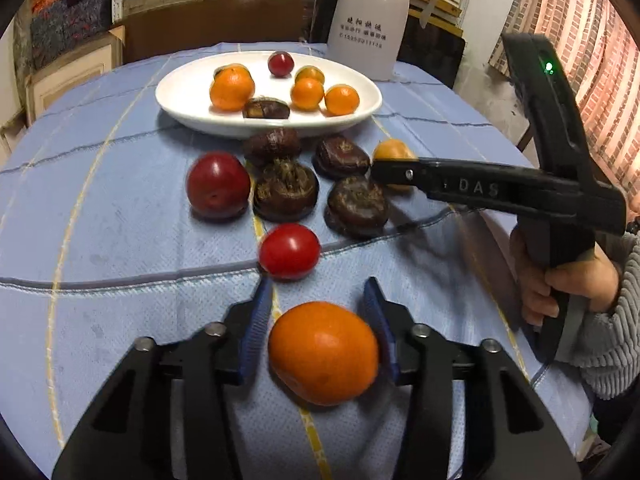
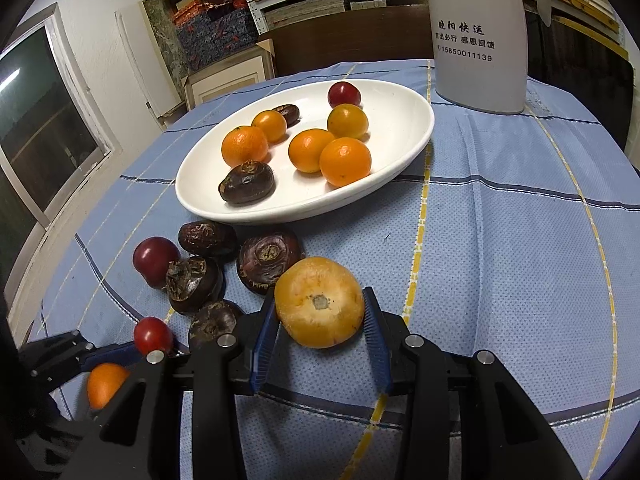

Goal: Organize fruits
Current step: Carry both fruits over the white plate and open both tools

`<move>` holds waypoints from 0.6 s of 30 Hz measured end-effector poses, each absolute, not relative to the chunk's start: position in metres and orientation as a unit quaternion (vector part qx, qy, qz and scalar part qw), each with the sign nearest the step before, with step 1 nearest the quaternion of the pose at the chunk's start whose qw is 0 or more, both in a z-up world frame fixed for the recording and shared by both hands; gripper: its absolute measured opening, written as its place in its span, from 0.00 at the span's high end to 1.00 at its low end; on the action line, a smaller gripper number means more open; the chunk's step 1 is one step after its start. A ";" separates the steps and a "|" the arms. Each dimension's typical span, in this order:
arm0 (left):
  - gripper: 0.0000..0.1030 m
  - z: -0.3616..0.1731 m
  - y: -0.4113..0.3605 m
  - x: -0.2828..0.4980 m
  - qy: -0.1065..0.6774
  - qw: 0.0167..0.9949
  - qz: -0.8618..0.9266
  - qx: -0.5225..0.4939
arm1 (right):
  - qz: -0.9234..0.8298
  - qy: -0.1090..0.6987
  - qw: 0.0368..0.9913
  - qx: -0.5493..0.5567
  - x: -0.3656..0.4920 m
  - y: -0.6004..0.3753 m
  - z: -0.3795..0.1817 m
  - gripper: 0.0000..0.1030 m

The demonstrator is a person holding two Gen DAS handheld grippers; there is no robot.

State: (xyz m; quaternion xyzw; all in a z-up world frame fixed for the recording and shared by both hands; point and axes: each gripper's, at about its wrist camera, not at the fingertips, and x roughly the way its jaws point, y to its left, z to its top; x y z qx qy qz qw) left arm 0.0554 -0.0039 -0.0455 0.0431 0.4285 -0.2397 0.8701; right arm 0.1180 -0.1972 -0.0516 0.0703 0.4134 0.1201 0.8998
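The left gripper (image 1: 318,316) brackets an orange tangerine (image 1: 323,352) on the blue tablecloth (image 1: 120,240); whether its pads grip is unclear. The right gripper (image 2: 320,320) clasps a yellow-orange fruit (image 2: 319,302). Dark water chestnuts (image 2: 268,258), a plum (image 1: 218,184) and a cherry tomato (image 1: 289,250) lie before the white plate (image 2: 400,148), a white jug (image 2: 478,36) behind.

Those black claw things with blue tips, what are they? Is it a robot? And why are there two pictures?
No robot: a person holds a claw in each hand, and each claw carries a camera looking along its fingers. So each picture is one claw's view.

The left claw sits around an orange mandarin on the blue tablecloth. The right claw sits around a paler yellow-orange fruit. I can't tell whether either is squeezing yet.

Ahead is a white plate already holding several fruits. Before it lie dark brown water chestnuts, a dark red fruit and a small red tomato. A white jug stands behind.
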 end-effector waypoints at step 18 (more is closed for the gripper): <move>0.60 0.008 0.047 0.045 0.345 0.929 -0.133 0.008 | 0.109 0.370 0.917 0.107 0.100 -0.215 -0.027 0.60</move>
